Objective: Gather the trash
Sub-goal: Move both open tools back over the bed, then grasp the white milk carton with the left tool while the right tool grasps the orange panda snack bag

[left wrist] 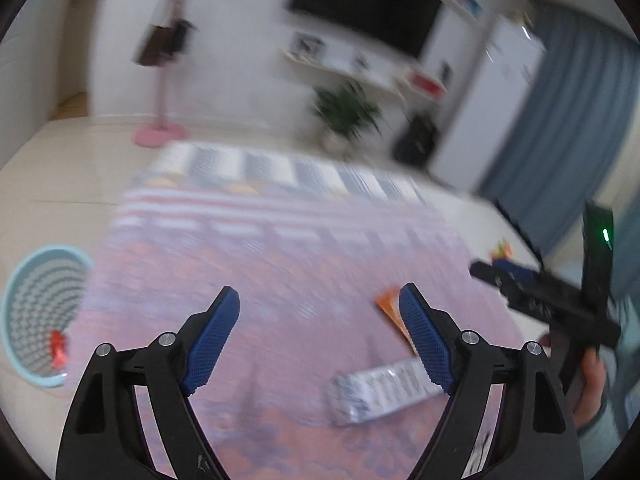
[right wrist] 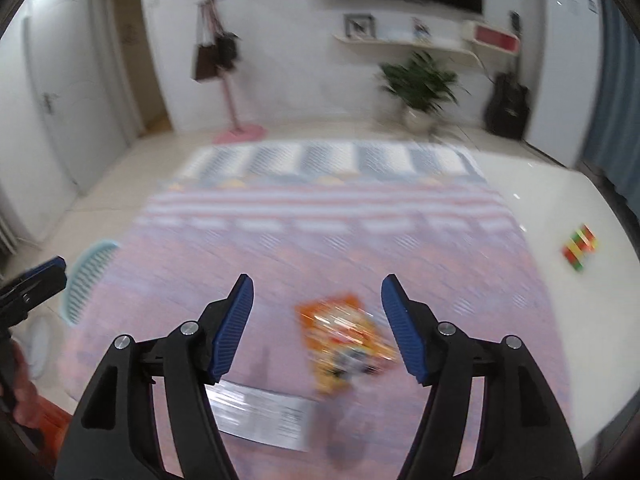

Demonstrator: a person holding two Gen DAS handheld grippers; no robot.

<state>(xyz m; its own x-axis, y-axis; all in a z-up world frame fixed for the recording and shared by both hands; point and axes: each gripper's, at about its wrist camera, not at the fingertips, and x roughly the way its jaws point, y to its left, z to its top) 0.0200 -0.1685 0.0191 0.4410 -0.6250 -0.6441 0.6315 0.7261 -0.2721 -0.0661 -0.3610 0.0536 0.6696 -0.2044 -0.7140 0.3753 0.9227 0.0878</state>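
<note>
My left gripper (left wrist: 318,292) hangs open over the pink rug (left wrist: 248,264), nothing between its blue pads. A silver printed wrapper (left wrist: 380,394) lies flat by its right finger, and an orange wrapper (left wrist: 386,306) peeks out behind that fingertip. At the left stands a light blue basket (left wrist: 36,304) holding a red scrap (left wrist: 58,350). My right gripper (right wrist: 318,280) is open too, above the rug. An orange snack bag (right wrist: 344,336) lies on the rug below its jaws, untouched. The silver wrapper (right wrist: 260,416) shows under its left finger. Both views are blurred.
A colourful cube (right wrist: 580,248) rests on the pale floor right of the rug. Along the far wall stand a pink coat stand (right wrist: 236,120), a potted plant (right wrist: 420,88) and a dark guitar (right wrist: 506,108). The basket (right wrist: 86,280) sits at the rug's left edge.
</note>
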